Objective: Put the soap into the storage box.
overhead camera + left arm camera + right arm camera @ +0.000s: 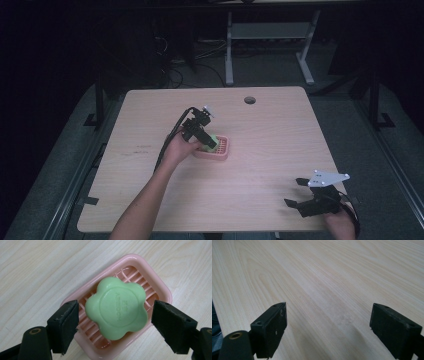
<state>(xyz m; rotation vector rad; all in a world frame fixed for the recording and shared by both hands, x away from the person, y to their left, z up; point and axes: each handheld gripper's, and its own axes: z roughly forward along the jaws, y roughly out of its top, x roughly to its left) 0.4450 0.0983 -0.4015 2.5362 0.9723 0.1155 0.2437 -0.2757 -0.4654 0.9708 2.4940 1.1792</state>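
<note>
A green flower-shaped soap (117, 307) lies in a pink slatted soap dish (160, 287) near the middle of the wooden table (260, 135). In the high view the soap (211, 141) and the dish (223, 150) sit just under my left gripper (206, 142). That left gripper (115, 322) is open, its jaws standing on either side of the soap with a gap at each side. My right gripper (296, 192) is open near the table's front right corner, over bare wood, and in its own view the right gripper (328, 326) holds nothing.
A round cable hole (249, 100) is in the table near its far edge. Beyond the table stand a white desk frame (230, 50) and cables on the dark floor.
</note>
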